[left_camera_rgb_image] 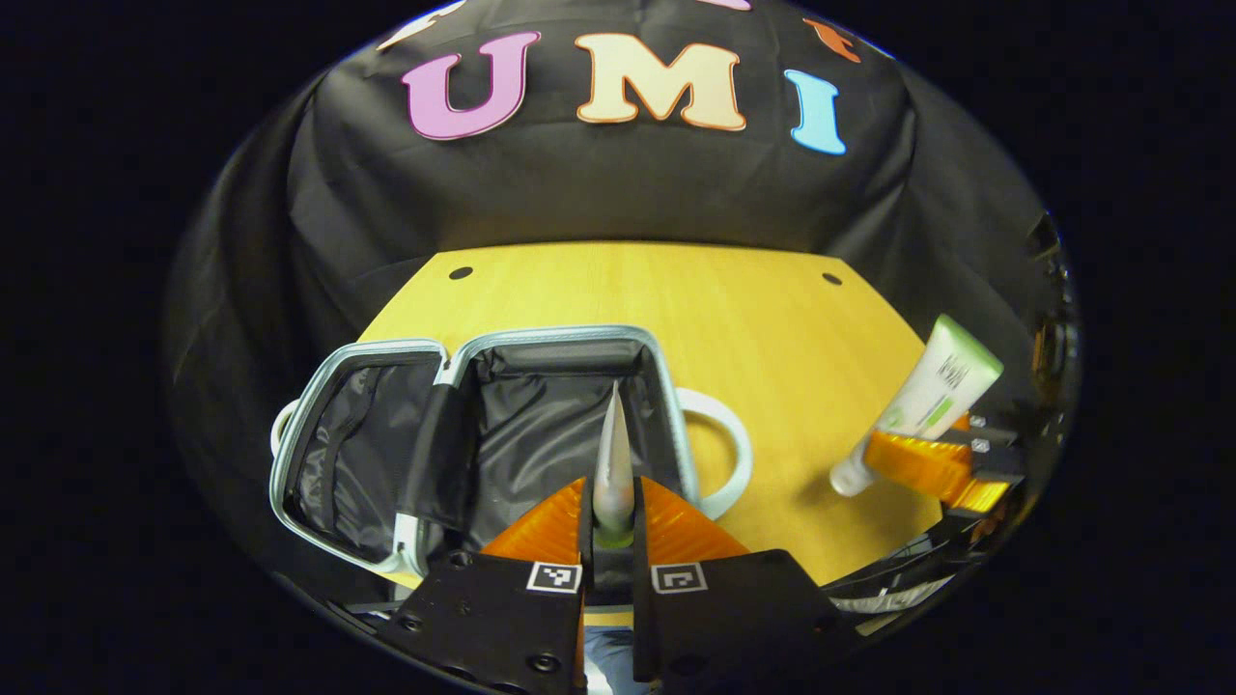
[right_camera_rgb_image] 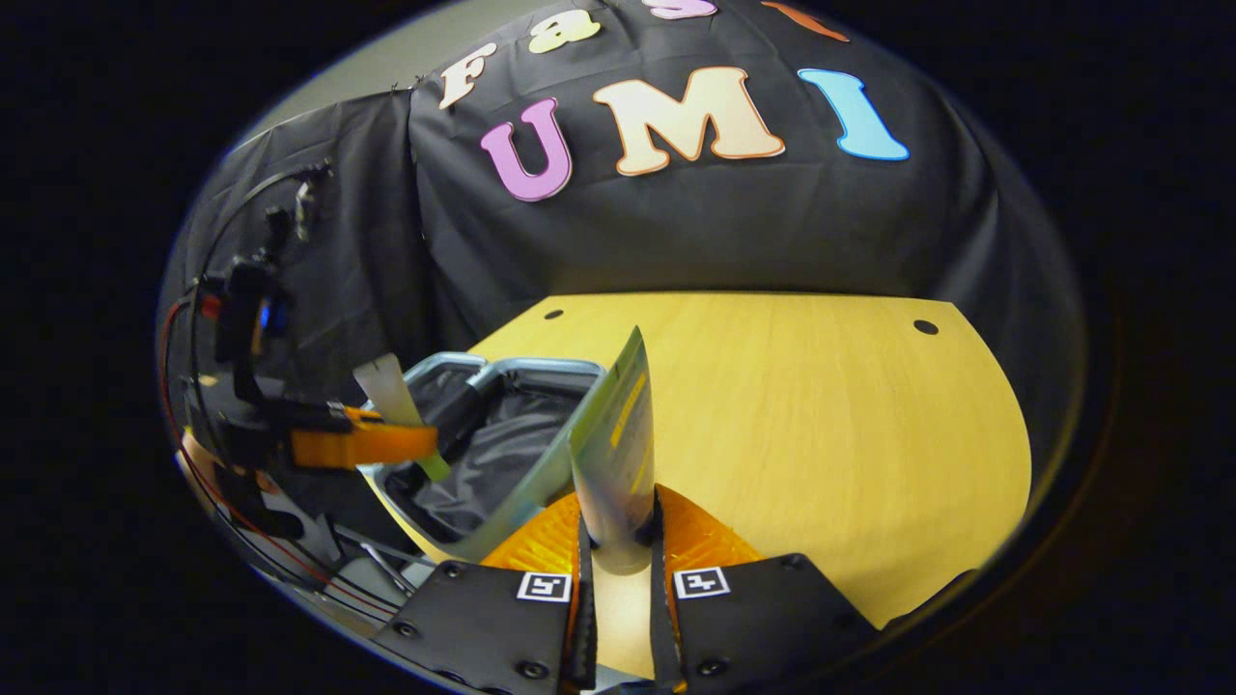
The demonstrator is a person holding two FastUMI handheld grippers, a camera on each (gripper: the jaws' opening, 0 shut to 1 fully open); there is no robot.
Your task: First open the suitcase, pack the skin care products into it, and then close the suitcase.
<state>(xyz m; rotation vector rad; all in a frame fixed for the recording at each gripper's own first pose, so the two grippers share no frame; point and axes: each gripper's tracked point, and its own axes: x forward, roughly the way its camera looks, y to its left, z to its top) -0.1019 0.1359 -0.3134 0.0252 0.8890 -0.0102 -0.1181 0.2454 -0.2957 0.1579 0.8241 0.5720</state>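
Suitcase [left_camera_rgb_image: 541, 425] lies open on the yellow table [left_camera_rgb_image: 772, 328], lid half to the left, main half to the right, dark lining showing in both. I see nothing packed in it yet.

My left gripper [left_camera_rgb_image: 613, 526] is clamped on a silvery tube [left_camera_rgb_image: 614, 463], both fingers pressing its lower end, crimped edge pointing away from me. It hangs above the near part of the main compartment. In the right gripper view the same gripper [right_camera_rgb_image: 425, 446] shows at the left, over the case, its tube sticking up.

My right gripper [right_camera_rgb_image: 618, 541] is closed on a second tube, white with green [right_camera_rgb_image: 618, 434], held near the cap end with the flat tail up and leaning a little left. In the left gripper view that white-green tube [left_camera_rgb_image: 932, 396] sits well to the right of the case, above bare table, cap end tilted down.

Step in hand, as I judge it: placing the products.

- Lower the left tube until it is inside the walls before letting go; dropped from height, it may bounce or catch the rim [left_camera_rgb_image: 666, 386].
- Lay it flat toward one side, leaving room for the second.
- Bring the right tube over only once the left gripper is clear; the opening looks tight for both at once.
- Keep both tubes off the zip edge, or closing may snag.
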